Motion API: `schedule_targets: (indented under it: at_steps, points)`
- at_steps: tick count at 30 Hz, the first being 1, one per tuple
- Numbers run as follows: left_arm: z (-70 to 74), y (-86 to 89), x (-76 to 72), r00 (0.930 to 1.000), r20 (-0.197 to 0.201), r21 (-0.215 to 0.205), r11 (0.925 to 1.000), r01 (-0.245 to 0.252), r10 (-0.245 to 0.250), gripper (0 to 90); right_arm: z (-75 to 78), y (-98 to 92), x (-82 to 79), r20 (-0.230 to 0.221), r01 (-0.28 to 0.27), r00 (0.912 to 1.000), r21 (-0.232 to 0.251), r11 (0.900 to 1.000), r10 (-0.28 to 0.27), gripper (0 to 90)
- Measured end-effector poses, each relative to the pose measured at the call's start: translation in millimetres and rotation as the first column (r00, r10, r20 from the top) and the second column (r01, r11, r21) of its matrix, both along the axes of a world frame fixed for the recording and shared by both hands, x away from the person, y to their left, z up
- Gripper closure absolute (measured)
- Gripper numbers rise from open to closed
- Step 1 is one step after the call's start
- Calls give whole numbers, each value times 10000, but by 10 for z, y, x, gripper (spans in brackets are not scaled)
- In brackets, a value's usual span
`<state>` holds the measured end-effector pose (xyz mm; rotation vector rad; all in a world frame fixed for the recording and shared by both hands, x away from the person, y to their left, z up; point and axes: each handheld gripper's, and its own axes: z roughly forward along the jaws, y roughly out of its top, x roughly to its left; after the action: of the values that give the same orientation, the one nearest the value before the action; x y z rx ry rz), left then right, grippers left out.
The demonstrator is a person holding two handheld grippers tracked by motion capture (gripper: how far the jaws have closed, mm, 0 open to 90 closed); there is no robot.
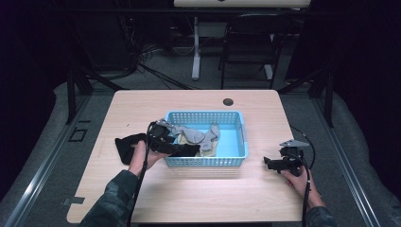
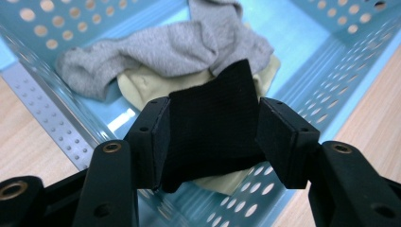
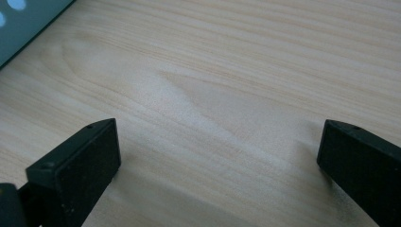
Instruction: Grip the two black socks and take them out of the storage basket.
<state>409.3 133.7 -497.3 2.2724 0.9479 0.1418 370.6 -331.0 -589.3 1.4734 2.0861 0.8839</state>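
Observation:
A blue perforated basket (image 1: 241,120) stands mid-table, holding a grey sock (image 1: 191,134) on top of a cream sock (image 1: 209,150). My left gripper (image 1: 165,142) reaches over the basket's front left rim, shut on a black sock (image 1: 189,150). In the left gripper view the black sock (image 2: 222,85) stretches between the two pads of the left gripper (image 2: 213,118), above the grey sock (image 2: 165,47), the cream sock (image 2: 142,85) and the basket wall (image 2: 331,28). My right gripper (image 1: 270,163) rests low over bare table right of the basket. The right gripper (image 3: 217,142) is open and holds nothing.
More black fabric (image 1: 126,147) lies on the table left of my left hand; whether it is part of the held sock is unclear. A dark cable hole (image 1: 228,101) sits near the far edge. A chair (image 1: 250,42) stands beyond the table. The basket's corner (image 3: 19,23) is near the right gripper.

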Motion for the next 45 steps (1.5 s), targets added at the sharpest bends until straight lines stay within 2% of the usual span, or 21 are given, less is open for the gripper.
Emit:
schedule_targets:
  at_steps: [5, 7, 13, 16, 17, 20, 26, 32, 35, 42, 45]
  points:
    - [-33, -23, 62, 9998, -161, -74, 9999, 70, -71, 449, -1, 1, 0, 9, 14, 10000, 10, 10000, -14, 0]
    - [-23, -63, 79, 9999, -140, -181, 9998, 67, -69, 442, -1, 2, 0, 14, 20, 10000, 9, 10000, -20, 0]
    - [24, -251, 156, 9991, -209, -40, 9993, 380, -381, 428, 0, 0, 0, -6, -3, 10000, -5, 10000, 3, 0]
    - [19, -430, 234, 9961, -532, 214, 9972, 718, -706, 423, 0, 0, 1, -6, -8, 10000, -2, 10000, 8, 0]
    - [19, -430, 234, 9961, -532, 214, 9972, 718, -706, 421, 0, 0, 1, -6, -8, 10000, -2, 10000, 8, 0]
    - [-17, -558, 287, 9919, -900, 522, 9942, 941, -891, 415, -1, 1, 1, 15, 11, 10000, 13, 10000, -11, 0]
    - [-71, -719, 369, 9844, -1361, 810, 9890, 1236, -1119, 418, -1, 1, 2, 14, -1, 10000, 15, 10000, 1, 0]
    - [-152, -772, 441, 9805, -1708, 1225, 9853, 1193, -975, 445, -1, 0, 2, 9, -14, 10000, 14, 10000, 14, 0]
    - [-167, -770, 451, 9793, -1791, 1216, 9857, 1168, -940, 463, -1, -1, 3, 10, -24, 10000, 14, 10000, 24, 0]
    - [-221, -815, 491, 9755, -2054, 1492, 9826, 1107, -787, 498, -1, -1, 3, 12, -29, 10000, 12, 10000, 29, 0]
    - [-251, -841, 507, 9736, -2171, 1748, 9784, 1100, -707, 587, -1, -2, 4, 9, -42, 10000, 14, 10000, 42, 0]
